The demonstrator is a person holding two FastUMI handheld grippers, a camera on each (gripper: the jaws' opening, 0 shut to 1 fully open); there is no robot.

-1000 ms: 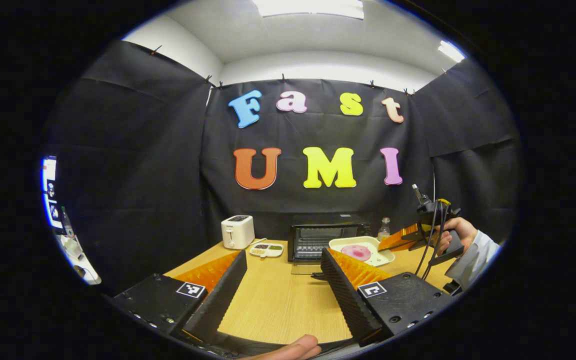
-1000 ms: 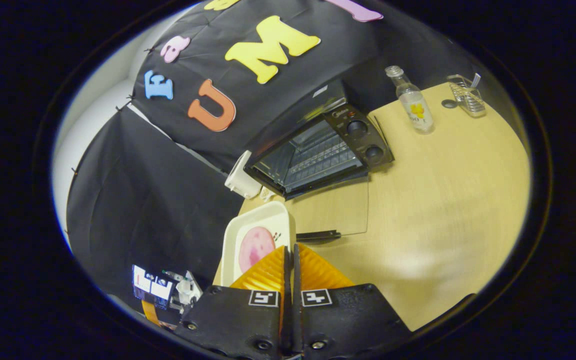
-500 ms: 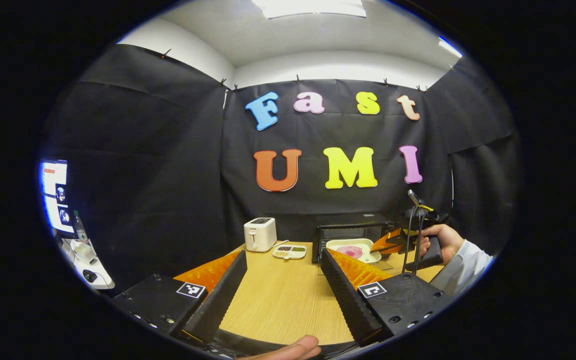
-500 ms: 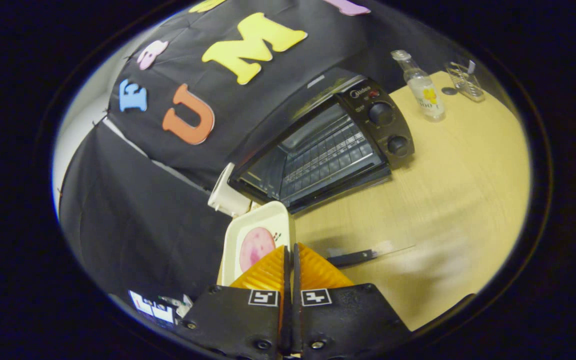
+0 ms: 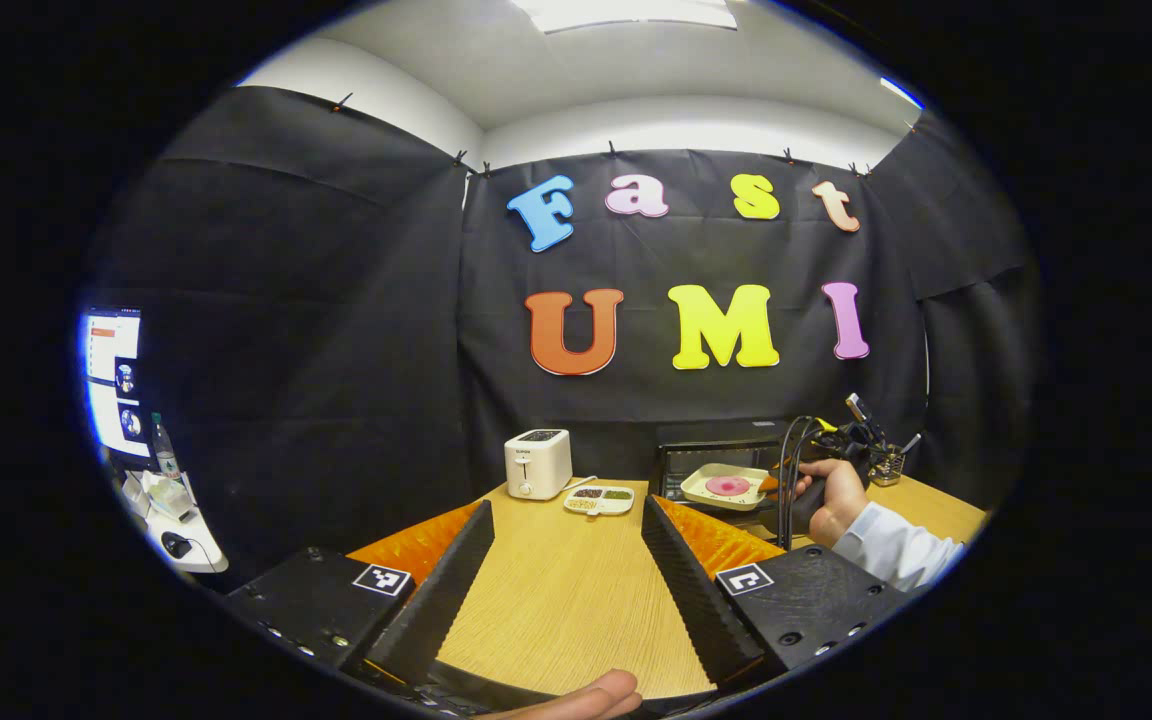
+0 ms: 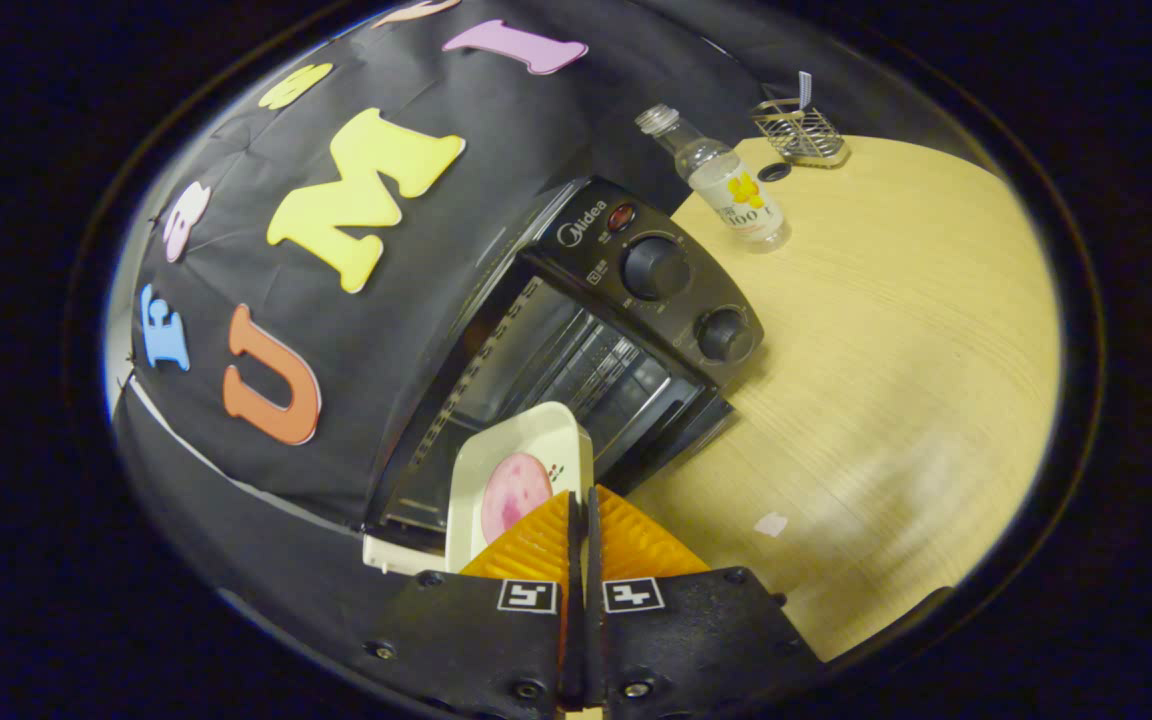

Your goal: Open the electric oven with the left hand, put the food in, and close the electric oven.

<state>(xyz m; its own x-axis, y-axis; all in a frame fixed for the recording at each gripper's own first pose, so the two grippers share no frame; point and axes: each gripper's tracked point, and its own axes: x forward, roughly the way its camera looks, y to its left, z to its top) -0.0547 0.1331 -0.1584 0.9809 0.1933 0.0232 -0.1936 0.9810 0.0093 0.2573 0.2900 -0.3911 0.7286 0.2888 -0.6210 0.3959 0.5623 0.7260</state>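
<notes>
The black electric oven (image 6: 576, 330) stands open at the back of the wooden table, its wire rack visible inside. My right gripper (image 6: 576, 505) is shut on the rim of a cream plate (image 6: 521, 455) that carries a pink slice of food (image 6: 511, 495). The plate's far edge sits at the oven's mouth. In the left gripper view the oven (image 5: 711, 455) is far off, with the plate (image 5: 726, 487) in front of it and a hand (image 5: 831, 495) holding the right gripper. My left gripper (image 5: 566, 530) hangs open over the table's near end, holding nothing.
A small clear bottle (image 6: 726, 180) and a wire holder (image 6: 801, 135) stand right of the oven. A white toaster (image 5: 536, 463) and a divided snack dish (image 5: 599, 498) sit left of it. A monitor (image 5: 111, 380) glows outside the booth at far left.
The right gripper has carried the plate forward from above the table up to the oven's open mouth. The left gripper has drawn back and swung a little leftward.
</notes>
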